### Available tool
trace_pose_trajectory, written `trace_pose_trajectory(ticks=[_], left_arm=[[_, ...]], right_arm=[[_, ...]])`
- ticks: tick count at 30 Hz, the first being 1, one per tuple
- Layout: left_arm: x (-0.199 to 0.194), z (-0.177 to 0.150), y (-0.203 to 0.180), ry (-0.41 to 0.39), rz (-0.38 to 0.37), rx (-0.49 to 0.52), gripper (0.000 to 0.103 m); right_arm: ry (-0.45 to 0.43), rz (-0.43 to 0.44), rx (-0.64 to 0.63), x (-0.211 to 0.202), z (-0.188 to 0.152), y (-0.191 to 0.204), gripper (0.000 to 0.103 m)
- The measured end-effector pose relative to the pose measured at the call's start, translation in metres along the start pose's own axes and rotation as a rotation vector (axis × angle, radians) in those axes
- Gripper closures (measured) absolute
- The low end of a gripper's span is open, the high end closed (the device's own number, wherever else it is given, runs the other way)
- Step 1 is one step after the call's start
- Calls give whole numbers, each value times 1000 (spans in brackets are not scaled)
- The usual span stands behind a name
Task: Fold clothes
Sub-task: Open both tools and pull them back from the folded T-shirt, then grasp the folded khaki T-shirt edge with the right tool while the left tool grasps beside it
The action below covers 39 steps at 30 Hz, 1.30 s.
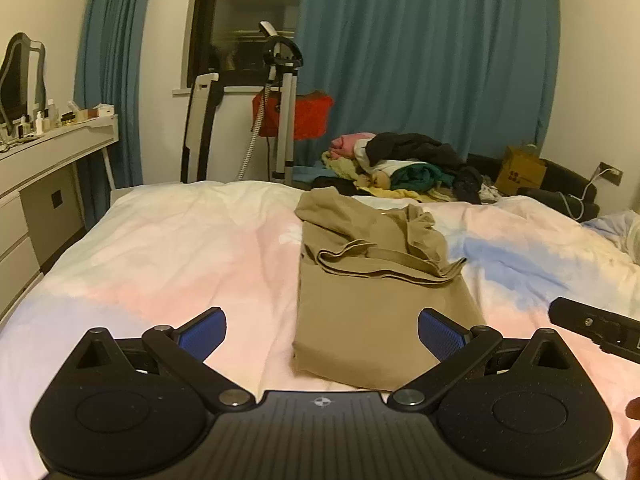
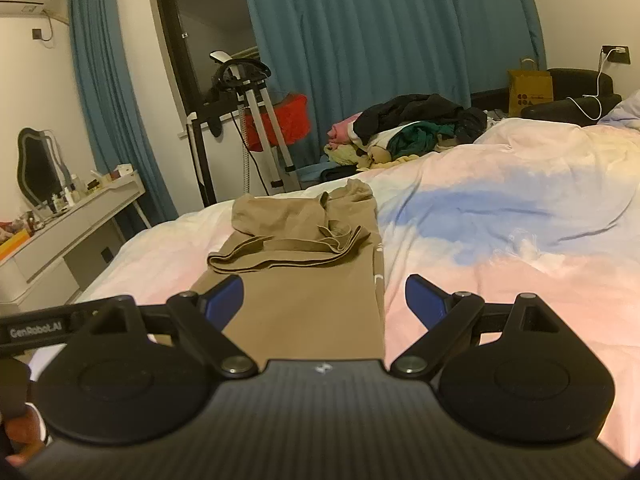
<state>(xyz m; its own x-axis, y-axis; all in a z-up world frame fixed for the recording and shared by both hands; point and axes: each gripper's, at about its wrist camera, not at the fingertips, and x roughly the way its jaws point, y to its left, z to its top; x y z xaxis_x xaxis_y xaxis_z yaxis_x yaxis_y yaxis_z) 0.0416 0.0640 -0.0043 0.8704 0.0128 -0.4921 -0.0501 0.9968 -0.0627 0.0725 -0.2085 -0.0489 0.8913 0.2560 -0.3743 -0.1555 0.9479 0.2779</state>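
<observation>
A tan garment [image 1: 372, 280] [image 2: 304, 264] lies lengthwise on the pastel bedcover [image 1: 168, 256] [image 2: 500, 240], its near part flat, its far part bunched with a folded band across it. My left gripper [image 1: 322, 334] is open above the garment's near end, nothing between its blue pads. My right gripper [image 2: 324, 300] is open too, hovering over the near flat part of the same garment. The right gripper's body [image 1: 596, 328] shows at the right edge of the left wrist view.
A heap of mixed clothes [image 1: 408, 164] [image 2: 408, 128] sits at the far edge of the bed. A garment steamer stand [image 1: 284, 100] and red bag [image 1: 308, 116] stand beyond. A white dresser [image 1: 44, 168] lies left. Teal curtains [image 1: 424, 52] hang behind.
</observation>
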Motion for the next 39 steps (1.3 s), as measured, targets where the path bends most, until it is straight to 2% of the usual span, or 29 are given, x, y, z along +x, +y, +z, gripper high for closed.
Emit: trace_pose_trajectory(ticks=[3,6,11,15,16,17,20,21,22,23,25,27,30,33,36,38,39], left_arm=[[3,-1,3,24,-12,-27,0],[8,-2,8,77,-72,-85,0],[20,-10,10,192,-157,-171,0],[34,-19,12,263,-270,-263,0],[40,-21,13,287,-303,-299,0],[47,-24,14,313,-338,-338,0],[75,-31,17,387,-424,-468,0],[86,-33,17,415,-445,-503,0],[99,-35,17,445,-469,-536,0],[111,-38,16,475,-497,-565,1],[133,-44,13,529,-550,-617,1],[149,-50,8,560,-563,-658,1],[166,-47,3,565,-523,-689,1],[173,-43,4,549,-502,-718,2],[169,-46,11,515,-470,-745,14],[168,-50,21,495,-440,-792,30],[167,-52,27,482,-429,-822,33]], right_arm=[[15,4,26,3,-1,-2,14],[60,28,109,10,-3,-11,14],[268,175,518,41,-28,-56,14],[391,232,831,68,-66,-82,14],[406,237,892,75,-74,-86,22],[420,241,952,81,-82,-90,26],[406,234,984,101,-86,-92,33],[399,231,972,107,-85,-90,39],[391,225,952,114,-84,-88,50],[382,219,932,120,-82,-87,55],[392,211,931,131,-83,-88,85],[397,218,951,136,-82,-93,89],[382,252,972,129,-75,-99,92],[329,287,905,118,-55,-96,94],[274,331,889,109,-44,-96,94],[259,339,895,108,-41,-99,94],[259,334,898,108,-41,-100,94]])
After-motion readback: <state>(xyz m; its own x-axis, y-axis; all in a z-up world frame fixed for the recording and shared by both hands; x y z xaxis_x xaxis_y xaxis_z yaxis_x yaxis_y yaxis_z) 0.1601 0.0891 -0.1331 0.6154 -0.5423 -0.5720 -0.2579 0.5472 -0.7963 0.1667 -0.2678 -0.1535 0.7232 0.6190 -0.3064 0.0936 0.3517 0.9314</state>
